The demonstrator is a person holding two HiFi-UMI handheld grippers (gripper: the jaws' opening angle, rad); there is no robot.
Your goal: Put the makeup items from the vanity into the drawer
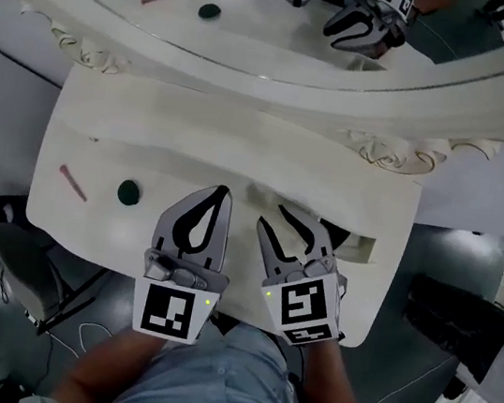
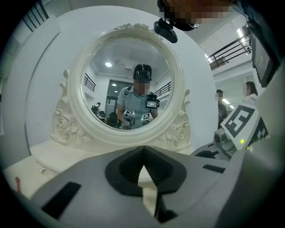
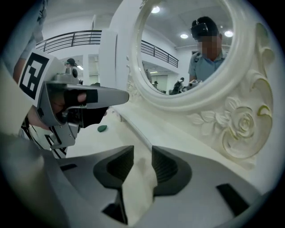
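Note:
On the white vanity top (image 1: 243,138) lie a pink stick (image 1: 73,182) and a dark green round item (image 1: 128,192), both at the left. In the right gripper view the green item (image 3: 102,128) shows beyond the jaws. My left gripper (image 1: 222,193) hovers over the top's front middle, right of the green item, its jaws shut with nothing in them (image 2: 143,149). Beside it, my right gripper (image 1: 273,216) stands open with only the vanity top showing through the gap (image 3: 142,153). A drawer (image 1: 363,249) appears pulled out at the front right.
The round mirror (image 2: 129,80) in its carved white frame (image 1: 401,158) stands at the back of the vanity and reflects both items and grippers. A black chair (image 1: 460,324) stands on the floor to the right; cables lie at the lower left.

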